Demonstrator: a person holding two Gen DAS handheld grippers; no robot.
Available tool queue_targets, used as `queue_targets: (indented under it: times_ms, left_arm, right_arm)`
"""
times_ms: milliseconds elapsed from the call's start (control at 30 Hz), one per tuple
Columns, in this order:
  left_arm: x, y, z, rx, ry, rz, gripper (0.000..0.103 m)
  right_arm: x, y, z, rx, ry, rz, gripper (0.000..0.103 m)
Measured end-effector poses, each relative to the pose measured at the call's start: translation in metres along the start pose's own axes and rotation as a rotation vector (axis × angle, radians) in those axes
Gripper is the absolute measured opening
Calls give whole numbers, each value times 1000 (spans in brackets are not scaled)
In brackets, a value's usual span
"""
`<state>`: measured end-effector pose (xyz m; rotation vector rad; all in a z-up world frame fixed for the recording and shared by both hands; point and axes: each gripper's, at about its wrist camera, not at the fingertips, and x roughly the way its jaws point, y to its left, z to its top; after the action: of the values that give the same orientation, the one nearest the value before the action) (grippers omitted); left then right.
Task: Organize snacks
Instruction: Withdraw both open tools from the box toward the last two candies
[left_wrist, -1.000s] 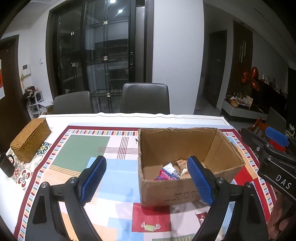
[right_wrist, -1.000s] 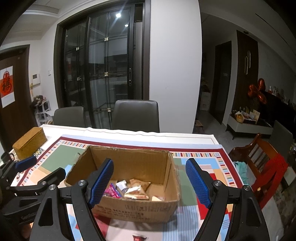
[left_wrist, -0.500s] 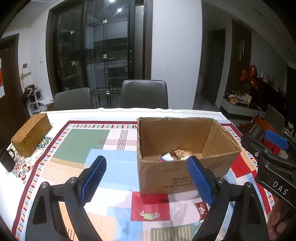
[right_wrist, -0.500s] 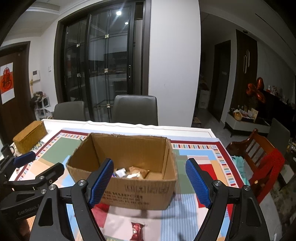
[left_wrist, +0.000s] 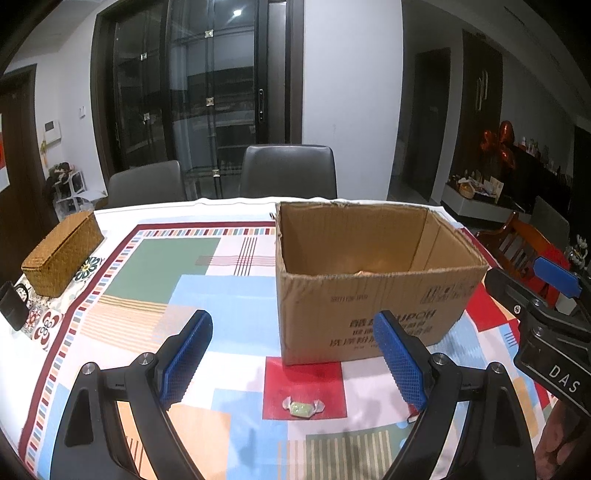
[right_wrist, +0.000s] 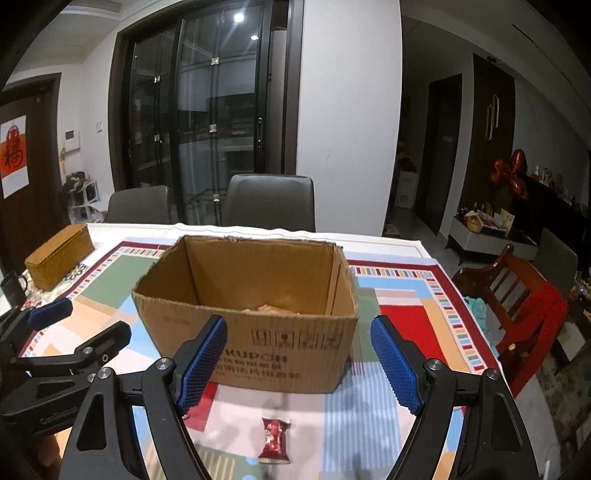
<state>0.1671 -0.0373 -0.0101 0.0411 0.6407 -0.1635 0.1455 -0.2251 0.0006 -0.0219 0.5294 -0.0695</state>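
Cardboard box (left_wrist: 369, 295): open-topped, standing on the tabletop (left_wrist: 229, 206) at 12 to 1 o'clock from the left gripper (left_wrist: 291, 360) and at 12 o'clock from the right gripper (right_wrist: 314, 363). Its near wall hides most of the contents; a scrap of tan wrapper (right_wrist: 273, 308) shows just above the rim in the right wrist view. A second ago both cameras looked down into the box at several wrapped snacks; both have since dropped and drawn back toward the near edge.

Green candy (left_wrist: 302, 407): twist-wrapped, lying on a red square of the patterned cloth (left_wrist: 162, 269), loose, in front of the box, at 6 o'clock from the midpoint of the left jaws, which stand released and wide with nothing between them.

Red candy (right_wrist: 274, 439): foil packet, lying on the cloth in front of the box, at 6 o'clock from the midpoint of the right jaws, likewise released and wide with nothing held.

Judgement: the retreat from the box suggests a drop is finished and the next pick-up is starting; each gripper lines up with one of the loose pieces. At least these two remain to be boxed.

Surroundings: woven basket (left_wrist: 61, 251) at 10 o'clock near the left edge; dark mug (right_wrist: 13, 286) beside it; two grey chairs (left_wrist: 288, 171) beyond the far edge.
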Motion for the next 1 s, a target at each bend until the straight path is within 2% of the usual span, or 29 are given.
queue_targets:
  times_ms: [1000]
  left_arm:
    - [37,-1,-69,46,59,-62,85]
  right_arm:
    - [34,9,-72,-8,128,-20,81]
